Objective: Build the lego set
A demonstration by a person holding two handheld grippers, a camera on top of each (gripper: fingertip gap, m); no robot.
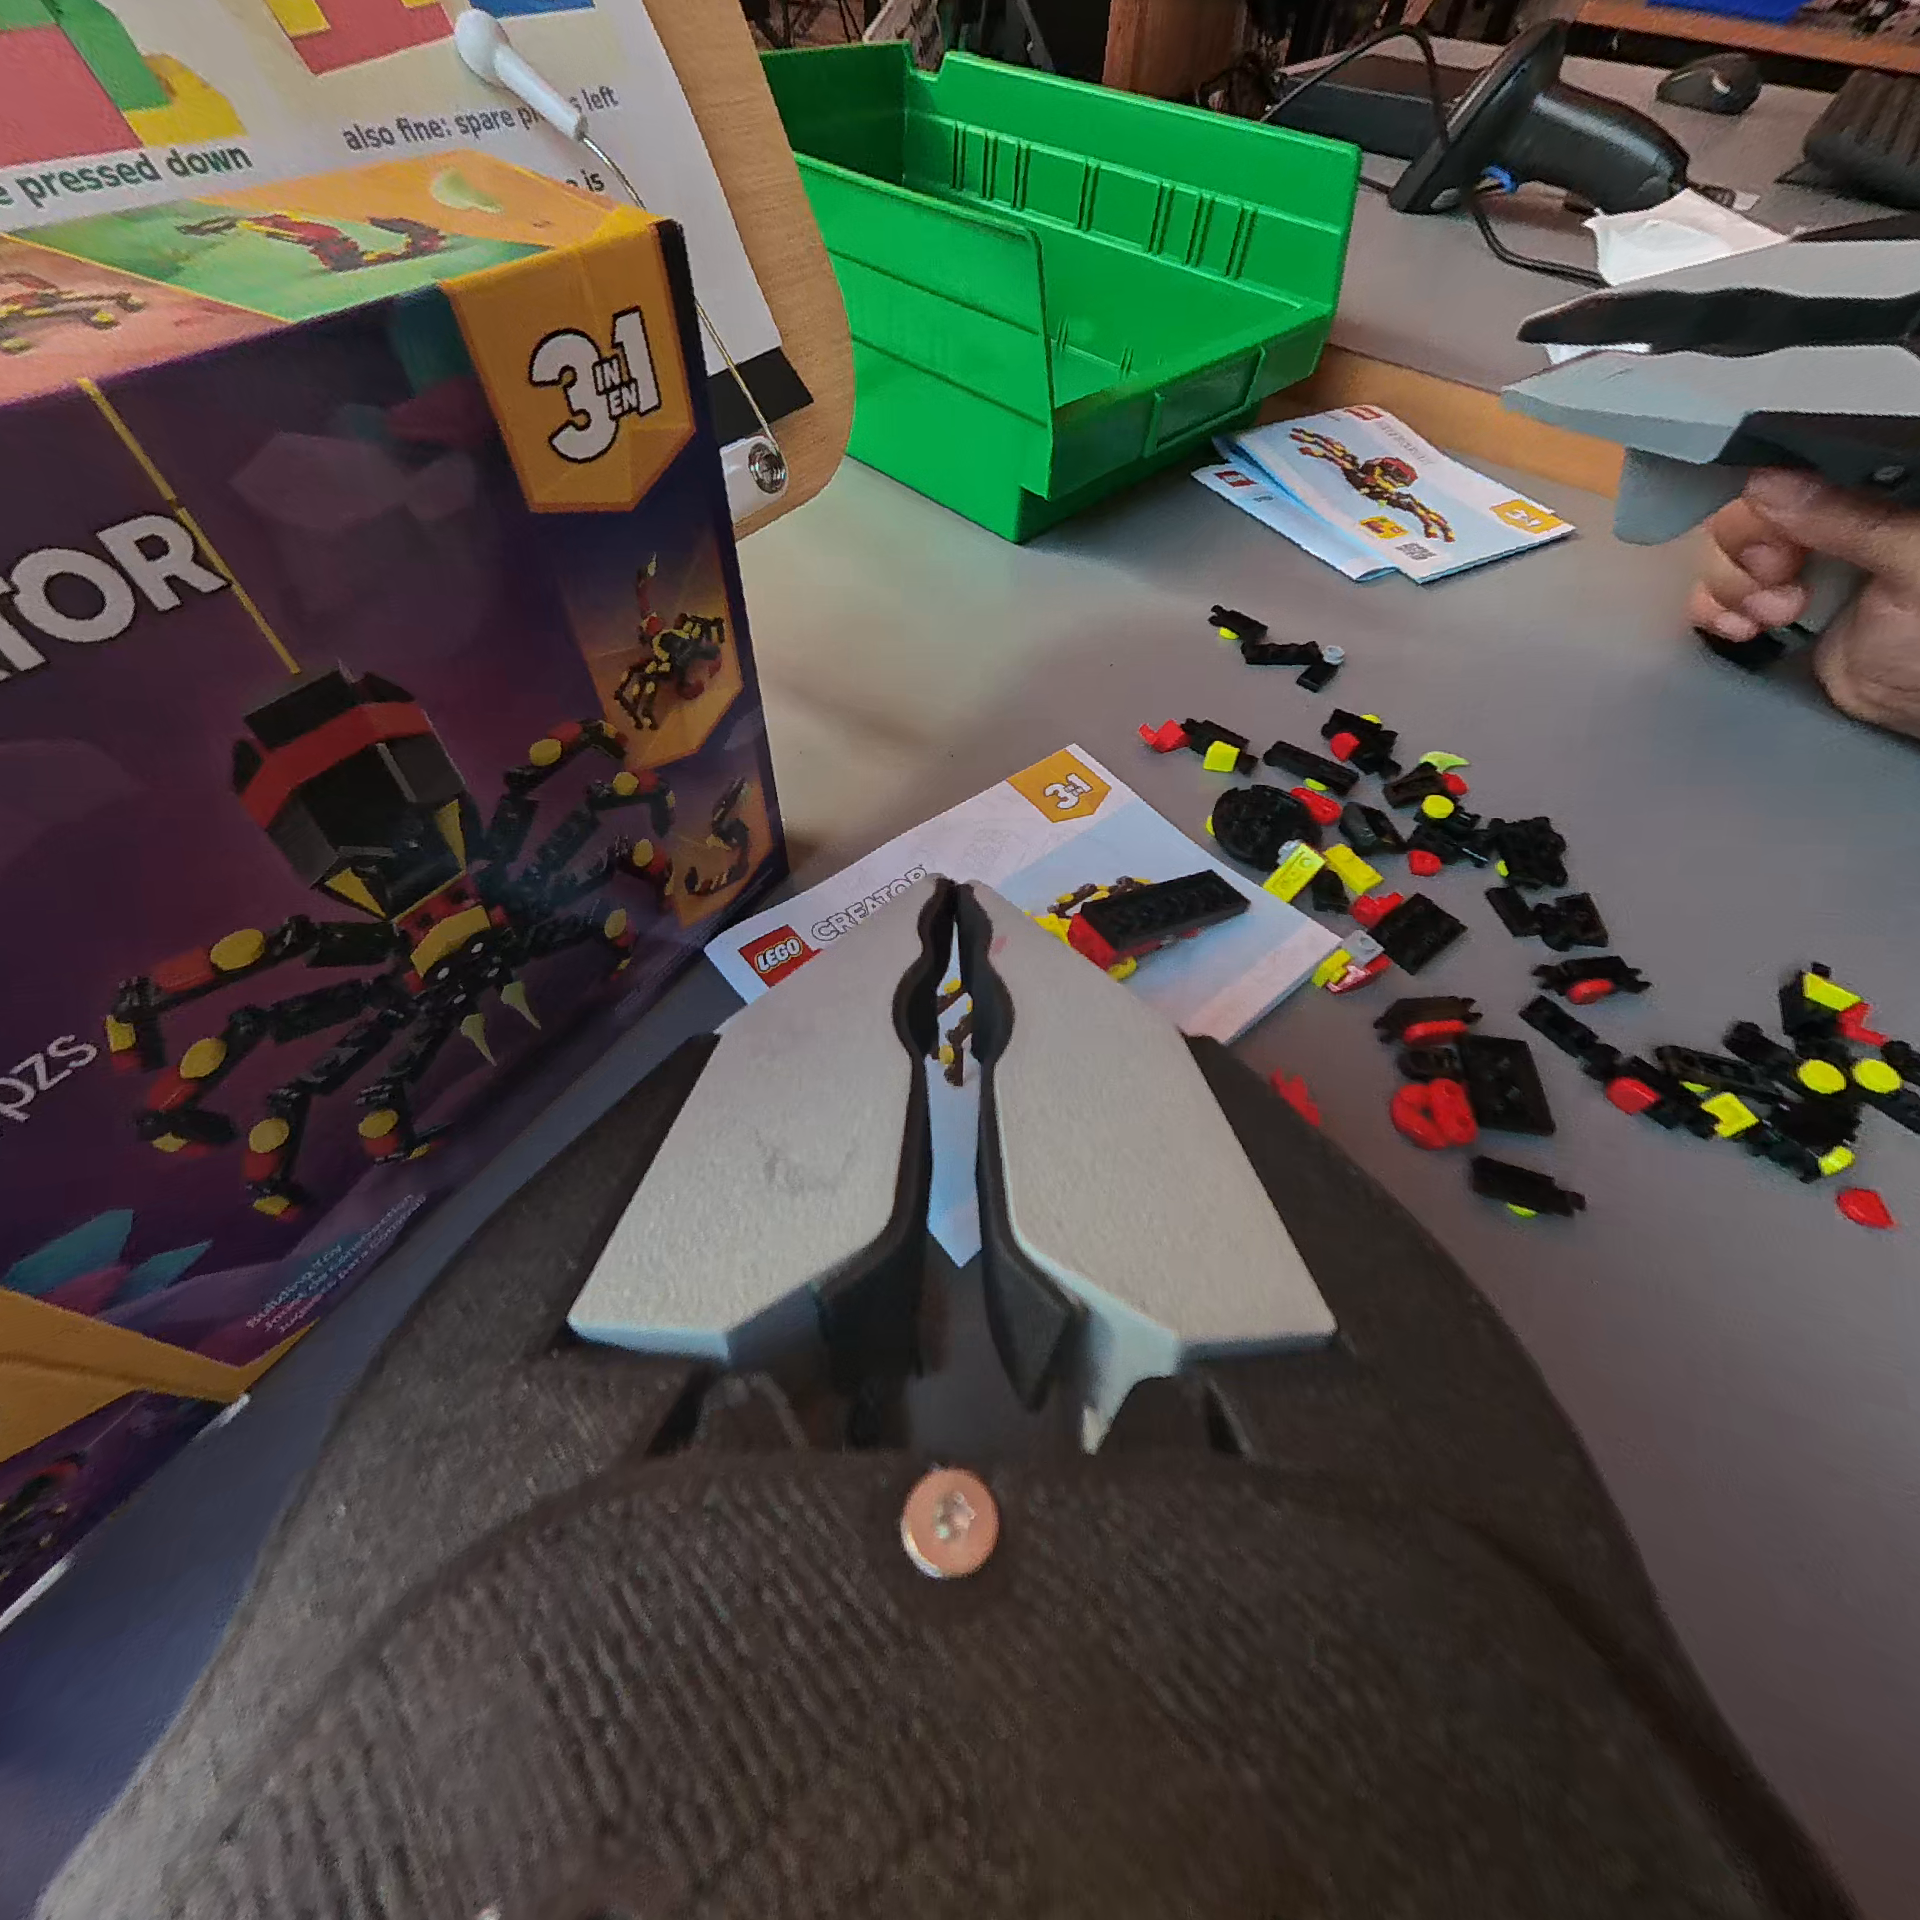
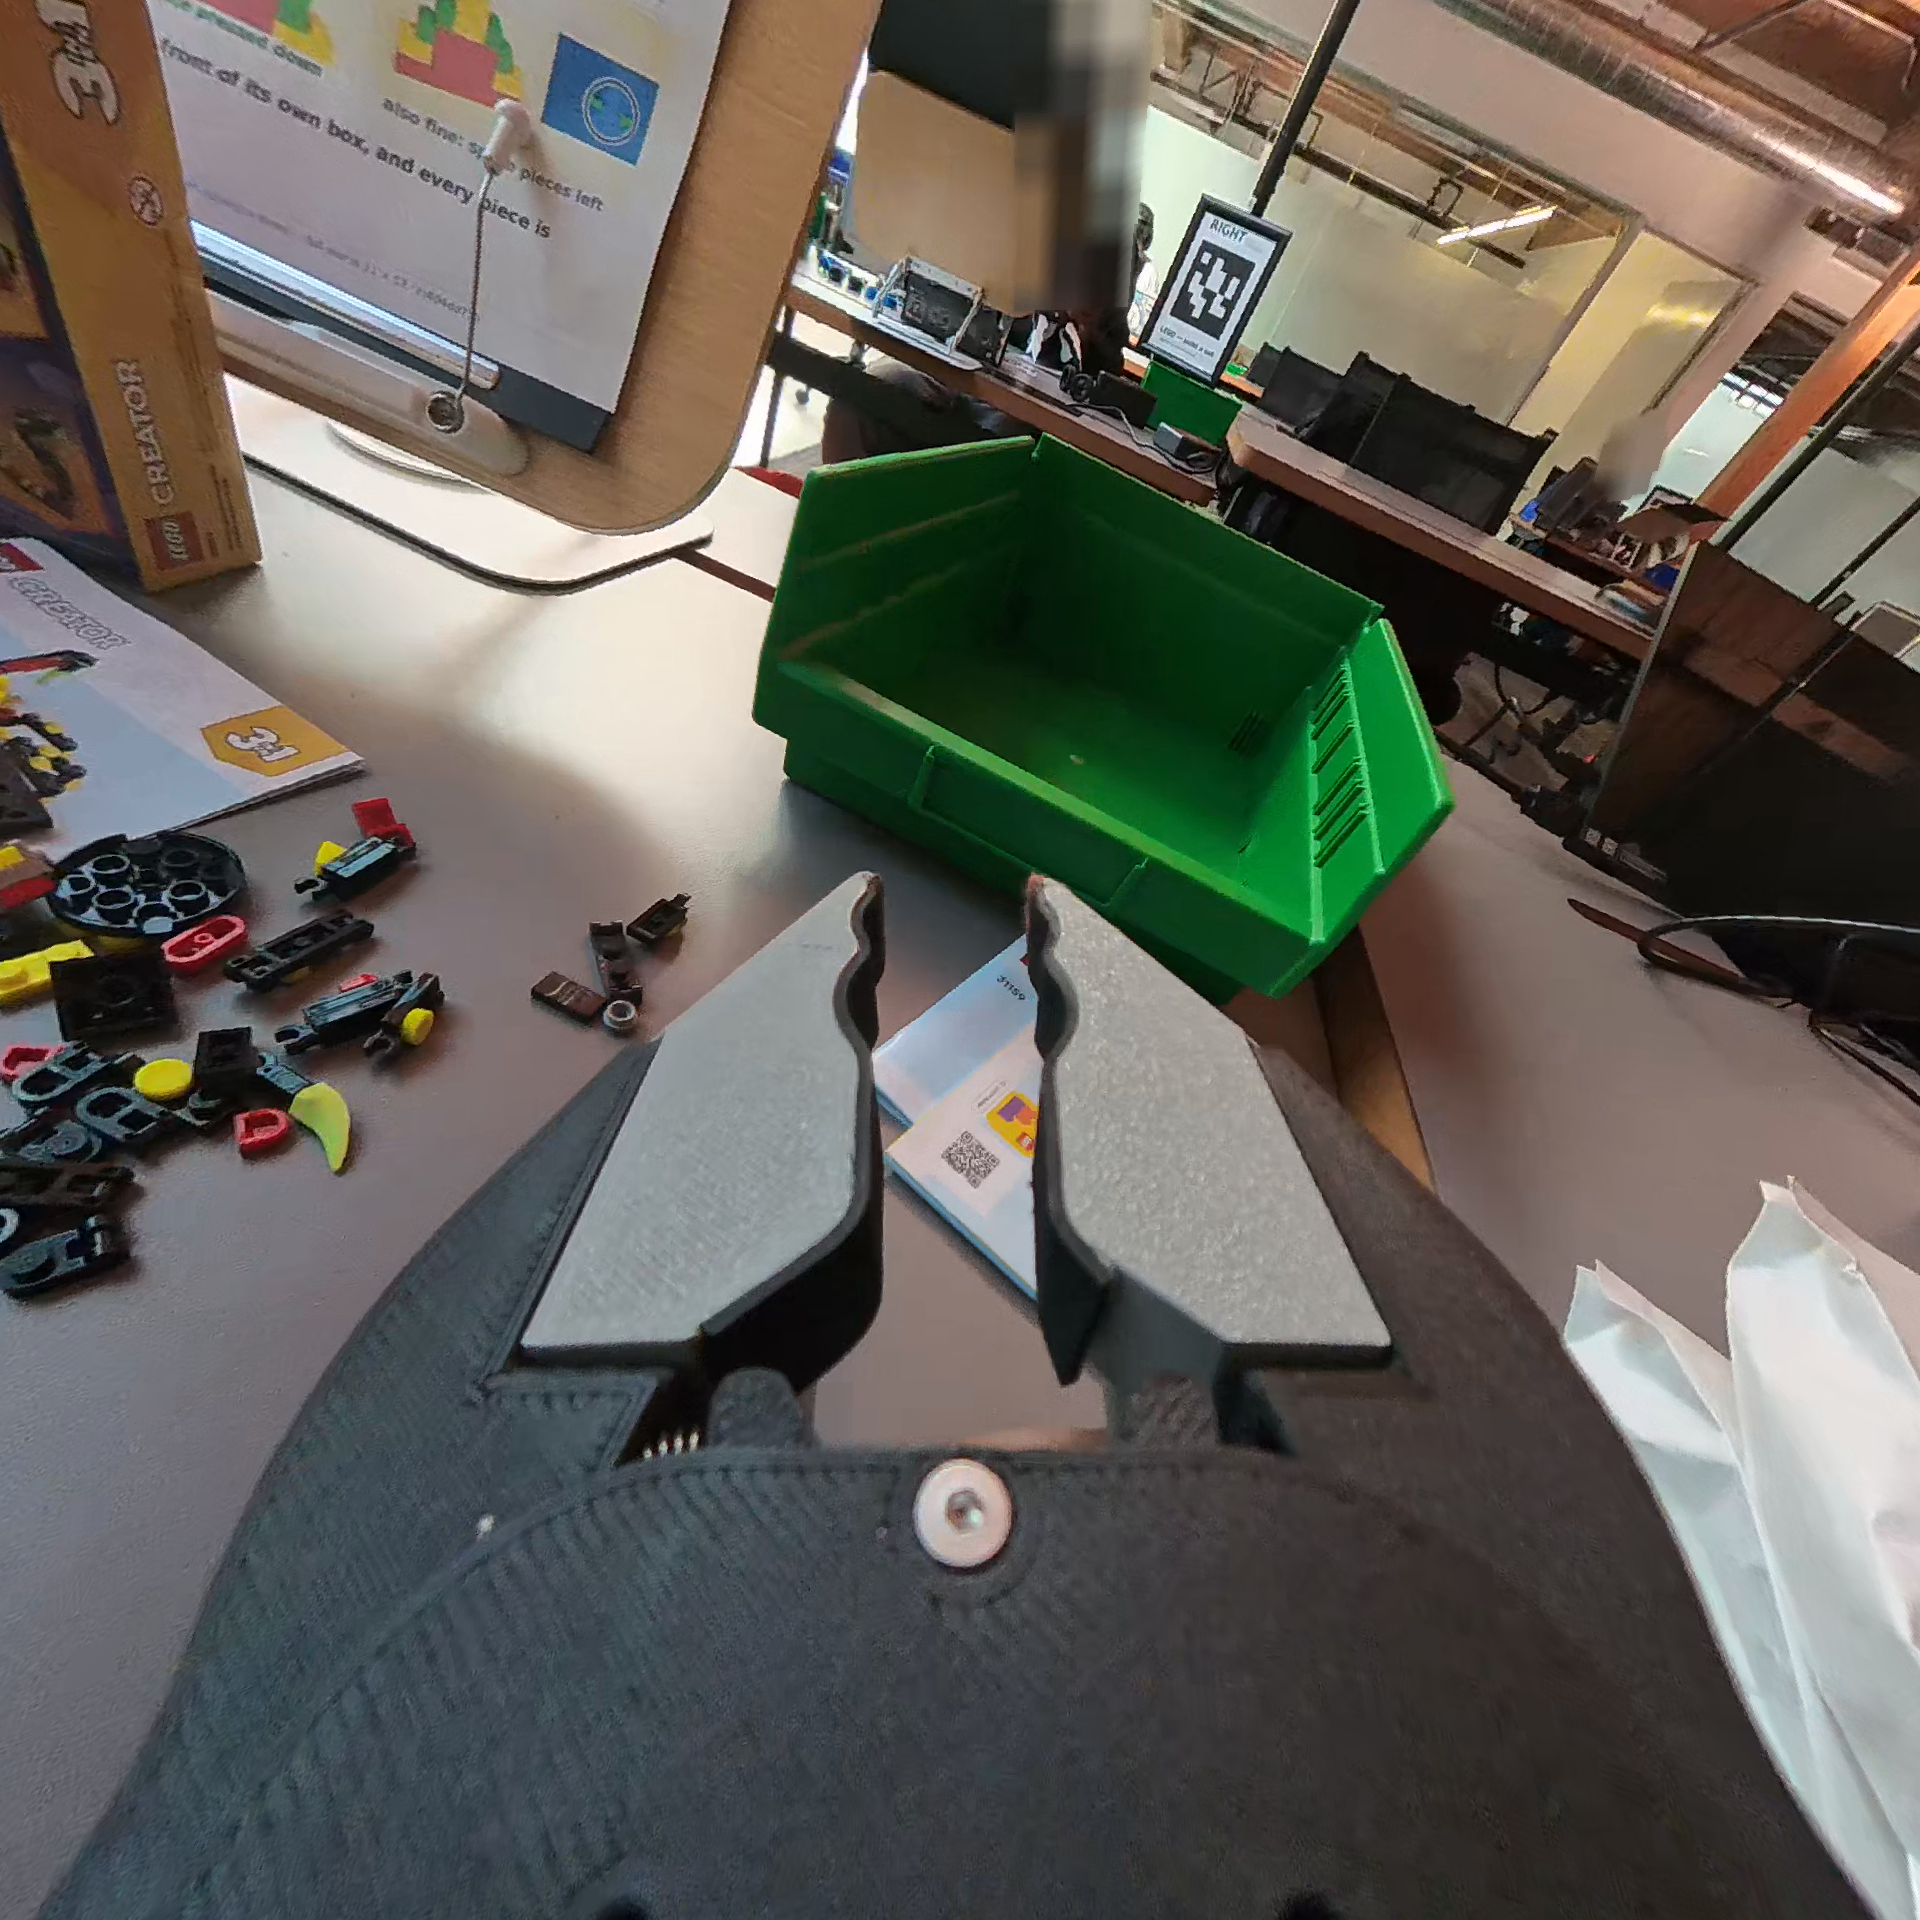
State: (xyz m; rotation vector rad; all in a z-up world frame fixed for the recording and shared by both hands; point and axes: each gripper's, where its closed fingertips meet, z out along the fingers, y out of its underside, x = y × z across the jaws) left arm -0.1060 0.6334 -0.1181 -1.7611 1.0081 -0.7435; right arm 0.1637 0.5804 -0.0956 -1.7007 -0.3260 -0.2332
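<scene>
The table [image 1: 1039, 644] is a smooth grey slab with a wooden strip along a seam near the bin [image 2: 1122, 727], a glossy green plastic bin with ribbed walls and an open, sloped front, empty inside. Behind it the right wrist view shows an open office: long wooden desks, dark monitors, exposed ceiling pipes and a framed black-and-white marker card [image 2: 1216, 286] standing on a green block. A curved plywood stand [image 2: 727, 312] holds a printed sheet, with a white pin hanging on a thin wire.

The box [image 1: 364, 779] stands upright at the left, purple cardboard with orange corners and a spider picture. A booklet [image 1: 1174, 935] lies flat just beside it, and two more booklets [image 1: 1392, 488] lie in front of the bin. The bricks [image 1: 1455, 935] are scattered loose on the table right of the near booklet: small black, red and yellow plastic pieces, flat plates, round studs, a black round plate [image 2: 151, 883] and a curved lime claw [image 2: 324, 1122].

The left gripper [image 1: 956, 894] hovers over the near booklet, its matte grey wedge fingers pressed together at the tips, holding nothing. The right gripper [image 2: 953, 899] has its fingers apart with a clear gap, empty, over the far booklets; its body is ridged black printed plastic. Crumpled white paper [image 2: 1787, 1455] lies at its right.
</scene>
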